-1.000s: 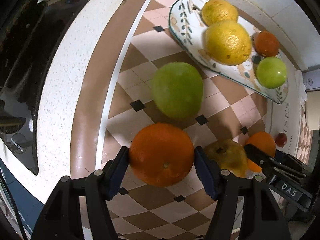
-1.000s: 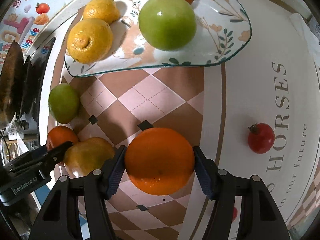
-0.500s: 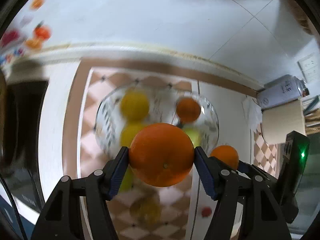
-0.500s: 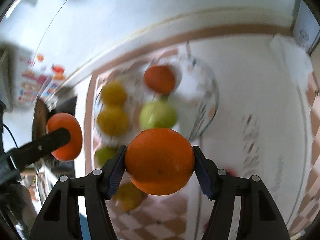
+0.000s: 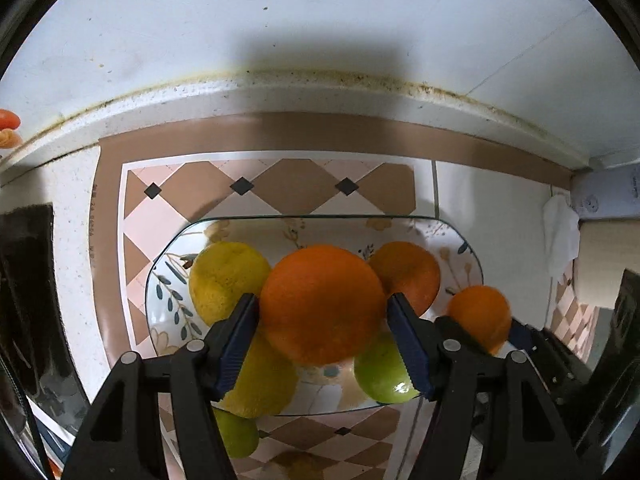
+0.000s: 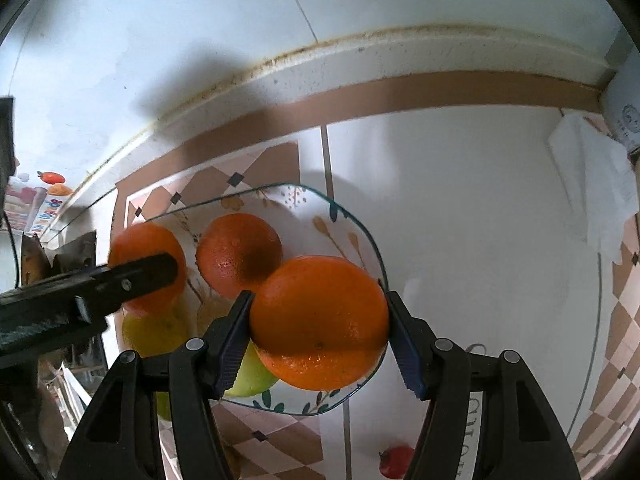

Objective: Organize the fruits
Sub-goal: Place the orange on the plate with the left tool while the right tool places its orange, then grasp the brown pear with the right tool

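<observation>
My left gripper [image 5: 323, 306] is shut on an orange [image 5: 322, 304] and holds it above the patterned plate [image 5: 400, 230]. My right gripper [image 6: 319, 322] is shut on another orange [image 6: 319, 322], above the plate's [image 6: 348, 220] right side. On the plate lie two yellow citrus fruits [image 5: 226, 276], a green apple [image 5: 380, 376] and a smaller orange [image 5: 408, 274]. The right gripper's orange shows in the left wrist view [image 5: 480, 316]. The left gripper's orange shows in the right wrist view [image 6: 146, 268].
A green fruit [image 5: 238, 434] lies on the checked mat [image 5: 288, 184] in front of the plate. A small red fruit [image 6: 396, 460] lies on the white mat to the right. The wall stands close behind the plate. A white cloth [image 6: 592, 184] lies at the far right.
Both grippers have lifted their oranges off the mat and carried them forward over the plate. The plate is nearer and lower in both views.
</observation>
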A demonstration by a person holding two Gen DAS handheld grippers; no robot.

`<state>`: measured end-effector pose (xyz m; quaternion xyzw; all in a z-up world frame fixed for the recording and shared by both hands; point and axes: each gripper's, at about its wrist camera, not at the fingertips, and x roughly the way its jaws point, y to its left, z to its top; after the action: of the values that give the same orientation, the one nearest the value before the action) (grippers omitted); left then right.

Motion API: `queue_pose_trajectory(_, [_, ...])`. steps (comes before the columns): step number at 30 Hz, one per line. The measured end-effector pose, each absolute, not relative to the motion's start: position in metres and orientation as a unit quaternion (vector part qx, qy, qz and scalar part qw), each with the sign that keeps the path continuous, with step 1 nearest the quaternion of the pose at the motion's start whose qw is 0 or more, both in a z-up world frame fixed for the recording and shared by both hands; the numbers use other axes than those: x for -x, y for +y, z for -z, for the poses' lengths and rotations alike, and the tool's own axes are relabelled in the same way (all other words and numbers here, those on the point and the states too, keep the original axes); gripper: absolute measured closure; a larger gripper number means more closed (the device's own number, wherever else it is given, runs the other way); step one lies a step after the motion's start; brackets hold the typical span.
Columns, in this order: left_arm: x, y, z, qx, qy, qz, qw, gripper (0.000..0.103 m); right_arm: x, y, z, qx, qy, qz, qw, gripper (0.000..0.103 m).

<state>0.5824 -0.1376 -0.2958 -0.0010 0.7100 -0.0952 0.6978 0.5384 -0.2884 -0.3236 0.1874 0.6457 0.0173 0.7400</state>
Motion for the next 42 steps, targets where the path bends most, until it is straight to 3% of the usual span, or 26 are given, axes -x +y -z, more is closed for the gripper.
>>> queue_pose_trajectory(3, [-0.584,-0.129,0.292,0.021,0.712,0.093,0.696,0.024,-0.538,-0.288,0.327,-0.194,0.653,-0.019,0.732,0.034])
queue_pose_trajectory(4, [-0.586,-0.127,0.291,0.021,0.712,0.091,0.696,0.016,-0.539,-0.288,0.328,-0.200,0.653,-0.023,0.730,0.029])
queue_pose_trajectory(5, [-0.587,-0.124,0.289,0.021,0.710,0.087,0.698,0.015,-0.540,-0.288,0.327,-0.202,0.652,-0.024,0.730,0.027])
queue_pose_trajectory(13, [-0.570,-0.101,0.280,0.021,0.709,0.066,0.702,0.015,-0.535,-0.287,0.312,-0.178,0.652,-0.010,0.737,0.011])
queue_pose_trajectory(21, [-0.539,-0.072,0.269,0.009,0.701,0.039,0.712,0.015,-0.513,-0.271,0.287,-0.124,0.653,0.003,0.747,0.011])
queue_pose_trajectory(42, [-0.395,-0.038,0.156,-0.012,0.537,0.043,0.843,0.015,-0.392,-0.240,0.170,-0.066,0.552,0.017,0.831,0.011])
